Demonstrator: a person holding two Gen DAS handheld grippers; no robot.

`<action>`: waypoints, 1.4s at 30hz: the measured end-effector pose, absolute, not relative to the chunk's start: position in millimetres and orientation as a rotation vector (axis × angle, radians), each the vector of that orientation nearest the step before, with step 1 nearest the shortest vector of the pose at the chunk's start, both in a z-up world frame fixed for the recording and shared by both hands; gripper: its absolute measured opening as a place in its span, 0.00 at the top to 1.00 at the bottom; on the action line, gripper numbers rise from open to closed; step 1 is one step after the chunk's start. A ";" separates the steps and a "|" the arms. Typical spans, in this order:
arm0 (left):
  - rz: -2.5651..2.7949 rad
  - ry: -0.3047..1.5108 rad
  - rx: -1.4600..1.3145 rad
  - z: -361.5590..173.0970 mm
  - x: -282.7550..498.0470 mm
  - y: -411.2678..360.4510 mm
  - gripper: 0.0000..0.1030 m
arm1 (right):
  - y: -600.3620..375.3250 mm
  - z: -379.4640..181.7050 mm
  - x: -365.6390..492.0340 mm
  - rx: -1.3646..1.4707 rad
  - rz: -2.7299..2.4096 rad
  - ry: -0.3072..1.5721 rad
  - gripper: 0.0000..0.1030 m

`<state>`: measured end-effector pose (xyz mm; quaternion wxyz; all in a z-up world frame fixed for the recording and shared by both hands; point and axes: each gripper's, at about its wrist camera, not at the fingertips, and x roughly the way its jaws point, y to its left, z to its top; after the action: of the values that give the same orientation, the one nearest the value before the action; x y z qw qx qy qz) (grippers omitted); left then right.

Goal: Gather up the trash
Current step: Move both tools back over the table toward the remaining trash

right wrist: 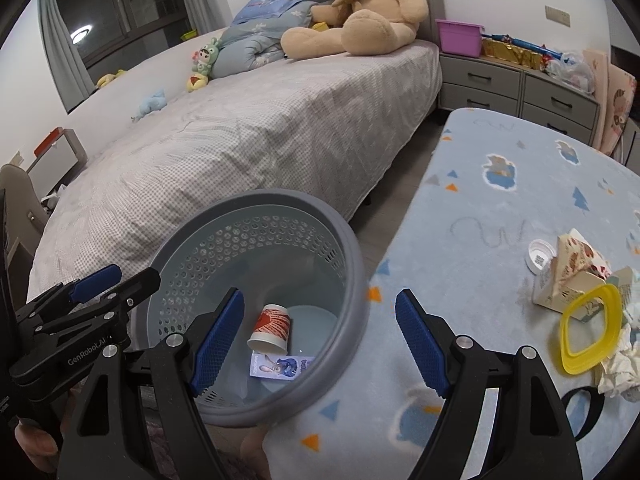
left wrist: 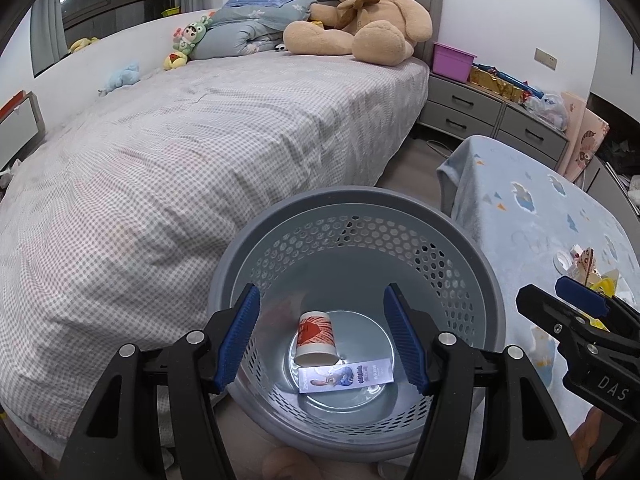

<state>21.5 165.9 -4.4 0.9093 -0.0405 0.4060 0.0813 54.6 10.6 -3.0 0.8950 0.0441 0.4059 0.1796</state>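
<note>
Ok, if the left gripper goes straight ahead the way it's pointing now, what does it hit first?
Probably the floor of the grey basket: the left gripper, open, aims down into it, towards the paper cup and small carton lying there. Depth is unclear.

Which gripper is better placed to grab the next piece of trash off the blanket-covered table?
Right. The right gripper is open beside the table's trash pile: carton, yellow ring, crumpled paper. The left gripper hangs open over the basket.
</note>
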 end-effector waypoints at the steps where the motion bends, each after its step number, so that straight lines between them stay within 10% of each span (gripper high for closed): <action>1: 0.162 0.834 -0.078 -3.8 21.0 163.6 0.40 | 6.3 -2.9 52.0 0.096 0.362 0.842 0.26; 42: -0.104 0.861 0.057 -19.6 -36.6 -7.7 0.37 | -228.8 -30.6 7.2 0.137 0.025 0.902 0.25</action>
<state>-36.6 -7.7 -19.6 0.9071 0.0276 0.4171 -0.0502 7.2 -228.8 -30.6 0.8976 0.0662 0.4356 0.0121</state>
